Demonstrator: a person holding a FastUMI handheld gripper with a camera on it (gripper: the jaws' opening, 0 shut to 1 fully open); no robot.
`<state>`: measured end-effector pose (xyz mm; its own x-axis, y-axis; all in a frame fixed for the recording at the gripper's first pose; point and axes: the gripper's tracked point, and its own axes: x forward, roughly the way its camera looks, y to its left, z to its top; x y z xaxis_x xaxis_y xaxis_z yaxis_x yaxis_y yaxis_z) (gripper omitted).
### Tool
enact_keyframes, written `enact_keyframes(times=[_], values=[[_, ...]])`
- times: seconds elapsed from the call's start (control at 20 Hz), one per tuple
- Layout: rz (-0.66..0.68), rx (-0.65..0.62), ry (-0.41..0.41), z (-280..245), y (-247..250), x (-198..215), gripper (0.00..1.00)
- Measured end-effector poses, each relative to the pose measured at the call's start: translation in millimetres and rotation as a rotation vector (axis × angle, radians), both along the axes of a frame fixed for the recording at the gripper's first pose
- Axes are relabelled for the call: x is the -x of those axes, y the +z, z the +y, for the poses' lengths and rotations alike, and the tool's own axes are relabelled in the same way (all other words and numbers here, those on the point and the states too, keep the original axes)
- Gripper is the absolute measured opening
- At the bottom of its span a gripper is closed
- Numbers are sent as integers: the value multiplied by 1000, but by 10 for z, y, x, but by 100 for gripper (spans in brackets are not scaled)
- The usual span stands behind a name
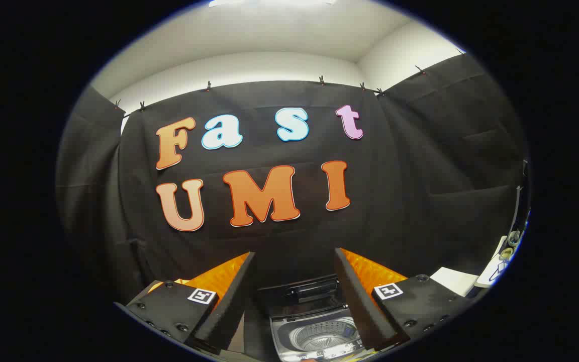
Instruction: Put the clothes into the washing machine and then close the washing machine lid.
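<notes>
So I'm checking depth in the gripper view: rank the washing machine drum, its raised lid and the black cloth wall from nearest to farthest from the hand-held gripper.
From the hand-held gripper, fingers open and holding nothing:
1. Washing machine drum, low between the fingers.
2. Raised lid, just behind the drum.
3. Black cloth wall, far beyond both.

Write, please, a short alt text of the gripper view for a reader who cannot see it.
The open tongs hold nothing and hang above a small washing machine, whose lid stands raised so the drum shows between the fingers. Black cloth walls stand beyond it.
</notes>
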<state>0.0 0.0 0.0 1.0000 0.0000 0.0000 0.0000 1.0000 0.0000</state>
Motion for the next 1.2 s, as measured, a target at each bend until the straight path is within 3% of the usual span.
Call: enact_keyframes(times=[1.2], values=[[36, -22, -69, 26, -56, 17, 98]])
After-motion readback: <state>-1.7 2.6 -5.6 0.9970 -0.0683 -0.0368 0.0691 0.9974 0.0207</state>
